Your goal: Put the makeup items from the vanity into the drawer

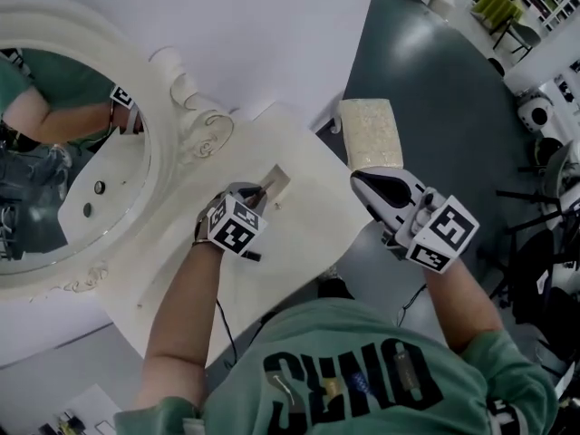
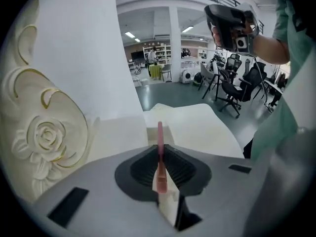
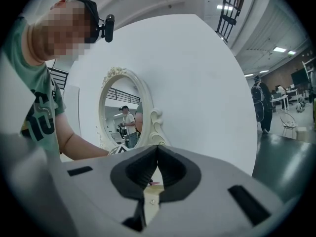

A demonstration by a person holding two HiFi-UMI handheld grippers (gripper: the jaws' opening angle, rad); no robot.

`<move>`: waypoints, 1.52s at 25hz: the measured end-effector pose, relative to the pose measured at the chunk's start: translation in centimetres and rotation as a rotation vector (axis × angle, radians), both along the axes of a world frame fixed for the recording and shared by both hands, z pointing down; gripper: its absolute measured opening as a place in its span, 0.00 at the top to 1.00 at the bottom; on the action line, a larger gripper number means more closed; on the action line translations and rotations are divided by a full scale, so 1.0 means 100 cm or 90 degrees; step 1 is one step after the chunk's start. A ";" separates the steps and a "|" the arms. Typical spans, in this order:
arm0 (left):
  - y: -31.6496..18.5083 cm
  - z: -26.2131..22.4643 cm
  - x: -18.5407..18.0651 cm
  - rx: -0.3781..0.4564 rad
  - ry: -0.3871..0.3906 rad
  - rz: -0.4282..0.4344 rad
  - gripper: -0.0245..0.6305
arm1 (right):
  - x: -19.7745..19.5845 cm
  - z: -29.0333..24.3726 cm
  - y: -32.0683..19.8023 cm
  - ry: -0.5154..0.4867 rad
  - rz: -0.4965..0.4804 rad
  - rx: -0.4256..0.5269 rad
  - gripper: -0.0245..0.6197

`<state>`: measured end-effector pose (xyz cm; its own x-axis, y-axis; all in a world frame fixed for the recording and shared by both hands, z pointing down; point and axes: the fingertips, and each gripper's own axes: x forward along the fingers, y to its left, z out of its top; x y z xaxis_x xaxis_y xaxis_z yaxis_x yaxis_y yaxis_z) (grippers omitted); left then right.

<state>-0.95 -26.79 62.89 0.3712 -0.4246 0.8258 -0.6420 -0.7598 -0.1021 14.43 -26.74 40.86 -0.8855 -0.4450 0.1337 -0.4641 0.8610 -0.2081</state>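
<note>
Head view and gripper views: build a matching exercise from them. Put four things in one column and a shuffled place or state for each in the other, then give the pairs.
Things:
1. left gripper
2. right gripper
3. stool
4. mirror

Places or states:
A. jaws together, nothing between them
B. on the dark floor, beside the vanity
C. clamped on a pink stick
D. oval, white frame, at the head view's left edge

Pairs: 1-C, 2-A, 3-B, 4-D
</note>
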 end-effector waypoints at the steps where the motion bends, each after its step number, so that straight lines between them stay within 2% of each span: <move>1: -0.001 0.005 -0.001 -0.008 -0.011 0.002 0.89 | 0.002 0.002 0.000 0.000 0.001 -0.002 0.95; 6: -0.001 0.023 -0.004 -0.049 -0.047 0.015 0.89 | 0.012 0.006 -0.001 -0.002 0.004 -0.010 0.95; 11: -0.001 0.028 -0.003 -0.043 -0.068 0.025 0.88 | 0.018 0.007 0.001 -0.005 0.007 -0.014 0.95; 13: 0.000 0.029 -0.002 -0.043 -0.070 0.028 0.81 | 0.019 0.008 0.003 -0.005 0.008 -0.015 0.95; 15: 0.000 0.029 0.000 -0.041 -0.070 0.033 0.79 | 0.020 0.009 0.003 -0.006 0.009 -0.016 0.95; 23: 0.003 0.014 0.001 -0.014 -0.050 0.027 0.78 | 0.018 0.006 0.006 -0.006 0.009 -0.016 0.95; 27: 0.008 -0.013 -0.003 0.030 -0.028 0.015 0.81 | 0.009 -0.001 0.008 -0.006 0.000 -0.009 0.95; 31: 0.020 -0.062 -0.019 0.109 0.024 -0.025 0.87 | -0.013 -0.013 0.013 -0.006 -0.020 0.001 0.95; 38: 0.081 -0.167 -0.093 0.259 0.101 -0.132 0.94 | -0.093 -0.048 0.034 -0.011 -0.110 0.035 0.95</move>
<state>-10.24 -18.71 46.16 0.3529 -0.7800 0.5168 -0.8076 -0.5329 -0.2528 5.08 -23.36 36.07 -0.9514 -0.2919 0.0980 -0.3048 0.9379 -0.1656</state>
